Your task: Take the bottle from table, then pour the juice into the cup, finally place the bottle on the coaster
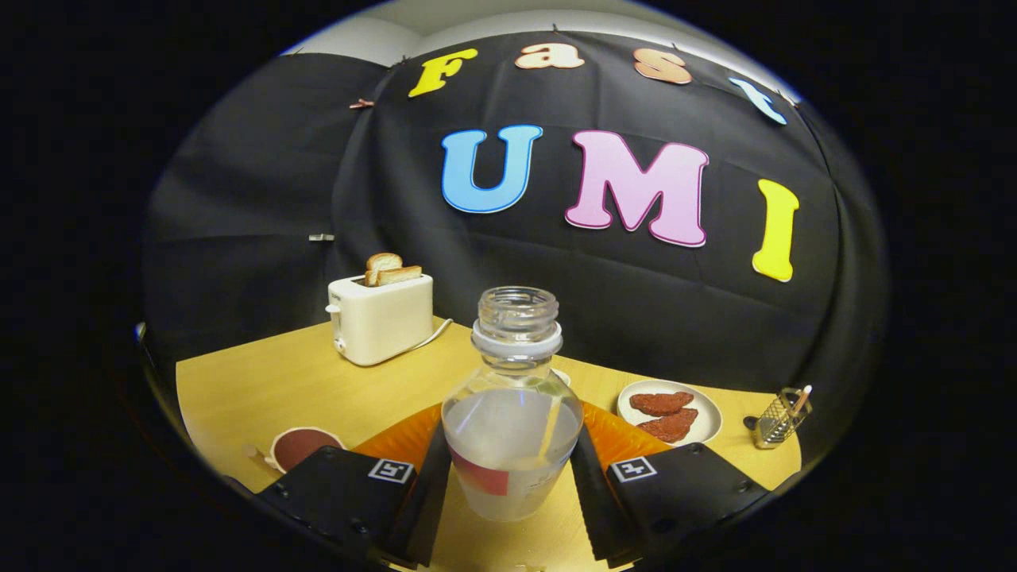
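A clear uncapped bottle point(512, 413) with pale liquid and a partly red label stands upright between my fingers. My gripper point(511, 453) is shut on it, one finger pressing each side of its lower body. Right behind the bottle, an orange ribbed disc point(616, 437) that looks like the coaster lies on the wooden table point(262, 389) and shows on both sides of it. I cannot tell whether the bottle rests on it or hangs above it. A white-rimmed cup point(300, 445) with a dark brown inside sits to the left of my left finger.
A cream toaster point(381, 318) with two toast slices stands at the back left, its cord trailing right. A white plate point(711, 417) with two reddish-brown pieces lies beyond my right finger. A small metal grater point(781, 419) is at the far right.
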`<action>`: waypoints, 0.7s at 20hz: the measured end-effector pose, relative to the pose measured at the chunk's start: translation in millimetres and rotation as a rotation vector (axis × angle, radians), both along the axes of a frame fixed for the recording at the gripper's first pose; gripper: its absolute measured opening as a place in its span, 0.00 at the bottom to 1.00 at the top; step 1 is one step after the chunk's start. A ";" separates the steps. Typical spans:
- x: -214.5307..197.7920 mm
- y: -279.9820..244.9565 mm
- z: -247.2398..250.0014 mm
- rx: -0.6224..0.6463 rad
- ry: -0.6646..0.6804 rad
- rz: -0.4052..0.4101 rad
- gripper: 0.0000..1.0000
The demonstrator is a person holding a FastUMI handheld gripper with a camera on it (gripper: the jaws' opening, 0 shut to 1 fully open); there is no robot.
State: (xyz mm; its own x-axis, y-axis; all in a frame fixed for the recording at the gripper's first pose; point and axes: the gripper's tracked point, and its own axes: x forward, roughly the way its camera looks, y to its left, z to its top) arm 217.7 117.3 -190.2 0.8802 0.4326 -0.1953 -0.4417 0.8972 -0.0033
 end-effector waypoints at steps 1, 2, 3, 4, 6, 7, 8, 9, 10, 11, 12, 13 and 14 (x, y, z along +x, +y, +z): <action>6.0 1.3 -7.4 0.019 0.010 -0.003 0.74; 11.2 1.0 -15.1 0.033 0.024 -0.012 0.74; 16.6 -1.2 -21.7 0.044 0.030 -0.023 0.74; 22.2 -1.7 -25.0 0.052 0.032 -0.035 0.74; 33.1 -3.3 -34.2 0.054 0.029 -0.050 0.75; 37.5 -4.2 -35.7 0.052 0.018 -0.053 0.75; 41.7 -3.5 -35.7 0.054 0.007 -0.051 0.75; 45.0 -1.8 -38.5 0.047 0.001 -0.046 0.75; 47.6 -3.6 -42.4 0.034 0.001 -0.052 0.75; 50.0 -2.0 -46.2 0.035 0.005 -0.049 0.75; 50.1 0.9 -50.0 0.043 0.017 -0.044 0.75; 51.7 1.7 -53.8 0.050 0.030 -0.045 0.75; 52.4 1.2 -56.6 0.055 0.037 -0.047 0.76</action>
State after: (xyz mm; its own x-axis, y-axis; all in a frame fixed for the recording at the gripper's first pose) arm 270.1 118.5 -246.8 0.8924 0.4019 -0.2054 -0.3979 0.9153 0.0620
